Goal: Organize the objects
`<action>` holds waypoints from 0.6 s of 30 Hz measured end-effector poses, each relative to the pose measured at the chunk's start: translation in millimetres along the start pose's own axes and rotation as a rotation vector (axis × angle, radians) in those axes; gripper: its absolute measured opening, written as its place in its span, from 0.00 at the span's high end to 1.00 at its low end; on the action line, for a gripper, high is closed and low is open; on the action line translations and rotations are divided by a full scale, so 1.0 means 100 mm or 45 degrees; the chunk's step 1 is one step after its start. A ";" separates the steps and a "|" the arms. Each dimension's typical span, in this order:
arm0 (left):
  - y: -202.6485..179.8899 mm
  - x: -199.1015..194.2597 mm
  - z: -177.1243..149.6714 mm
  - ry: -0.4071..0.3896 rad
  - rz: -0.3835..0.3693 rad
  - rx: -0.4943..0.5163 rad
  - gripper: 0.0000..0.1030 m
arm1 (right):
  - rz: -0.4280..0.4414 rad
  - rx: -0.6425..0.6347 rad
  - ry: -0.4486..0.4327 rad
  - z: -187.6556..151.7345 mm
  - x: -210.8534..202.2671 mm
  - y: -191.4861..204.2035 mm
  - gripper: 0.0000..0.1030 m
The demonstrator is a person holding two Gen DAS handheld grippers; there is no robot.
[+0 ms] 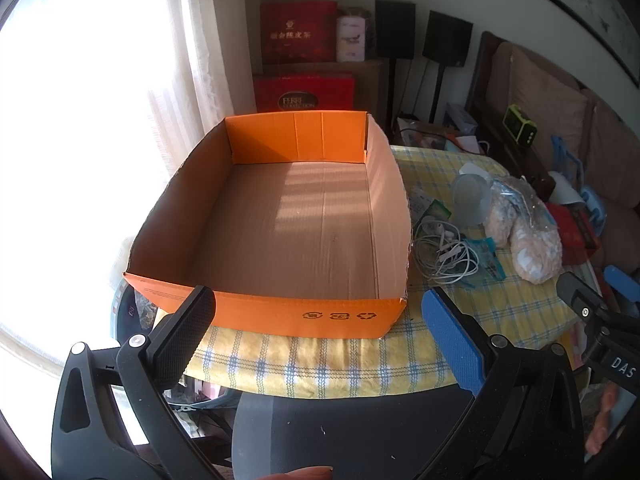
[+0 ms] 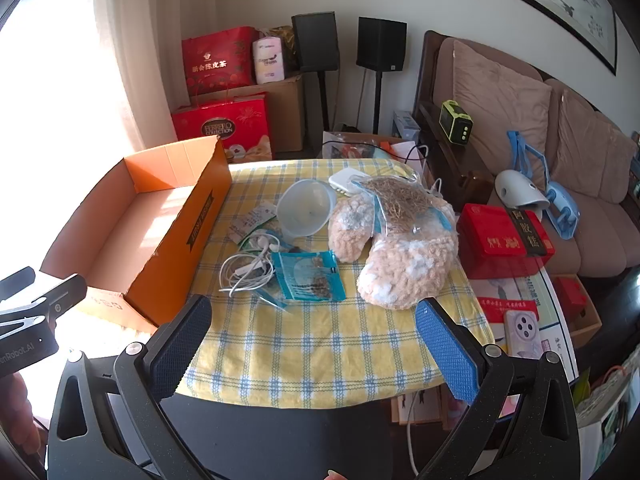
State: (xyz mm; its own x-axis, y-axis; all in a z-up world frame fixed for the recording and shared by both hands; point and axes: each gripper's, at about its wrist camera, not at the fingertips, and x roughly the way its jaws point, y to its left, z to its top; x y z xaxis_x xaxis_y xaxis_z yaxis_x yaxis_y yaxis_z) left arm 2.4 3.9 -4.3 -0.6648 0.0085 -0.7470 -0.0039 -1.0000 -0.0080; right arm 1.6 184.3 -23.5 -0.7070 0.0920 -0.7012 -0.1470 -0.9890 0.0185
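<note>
place: home living room | evidence: sofa, speakers, curtain

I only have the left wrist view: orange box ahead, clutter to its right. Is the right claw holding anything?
Observer: No. The right claw is open and empty, over the near part of the checked cloth.
Operator: What's lying on that fluffy beige thing?
Observer: A clear bag of dry, straw-like material rests on the fluffy beige item.
Operator: Anything beyond my right edge?
Observer: A phone lies back side up, off the cloth, near the table's right edge.
</note>
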 end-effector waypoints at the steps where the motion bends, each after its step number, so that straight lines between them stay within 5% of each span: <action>1: 0.00 0.00 0.00 0.000 0.001 0.000 0.00 | -0.001 0.000 -0.001 0.00 0.00 0.00 0.00; 18: -0.02 -0.01 0.00 0.000 0.003 0.003 0.00 | -0.001 0.001 -0.004 0.00 0.00 -0.01 0.00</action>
State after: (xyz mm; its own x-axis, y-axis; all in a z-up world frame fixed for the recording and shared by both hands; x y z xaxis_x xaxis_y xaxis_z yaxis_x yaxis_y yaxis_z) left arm 2.7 5.6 -3.7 -0.6651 0.0062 -0.7468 -0.0043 -1.0000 -0.0044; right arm 1.7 185.5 -23.5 -0.7089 0.0931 -0.6991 -0.1480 -0.9888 0.0185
